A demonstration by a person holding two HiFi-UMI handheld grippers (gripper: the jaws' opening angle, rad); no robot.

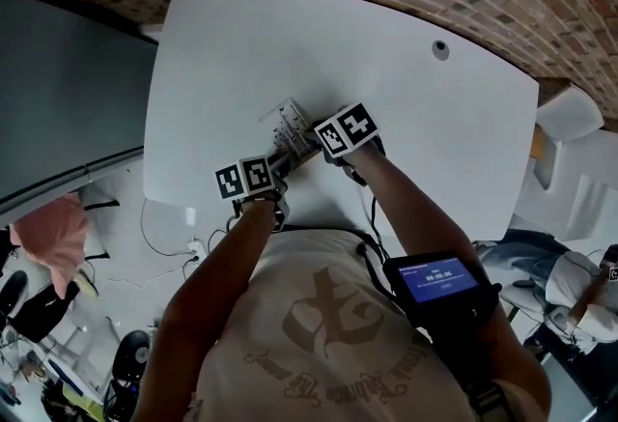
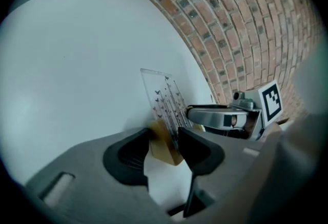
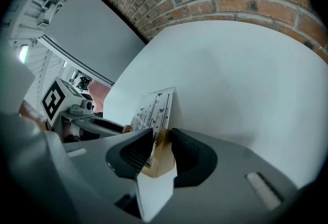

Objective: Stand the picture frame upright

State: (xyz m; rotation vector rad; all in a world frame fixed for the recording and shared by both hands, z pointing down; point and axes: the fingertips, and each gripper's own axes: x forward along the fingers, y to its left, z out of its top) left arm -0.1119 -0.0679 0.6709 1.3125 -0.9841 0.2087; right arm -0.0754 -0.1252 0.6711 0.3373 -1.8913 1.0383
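the grasping step is being carried out: the picture frame [image 1: 293,126] is being gripped at both ends near the front of the smooth white table [image 1: 406,121]. the jaws of the left gripper [image 2: 165,138] and right gripper [image 3: 161,141] are being closed on its blocky tan wooden feet [image 2: 163,148]. next, the clear, butterfly-printed pane [image 2: 161,92] likely needs steadying before being released.

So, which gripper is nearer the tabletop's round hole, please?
Right. The right gripper sits left of the hole, toward the person; the left gripper farther the same way. Both are closing, the picture frame between their jaws.
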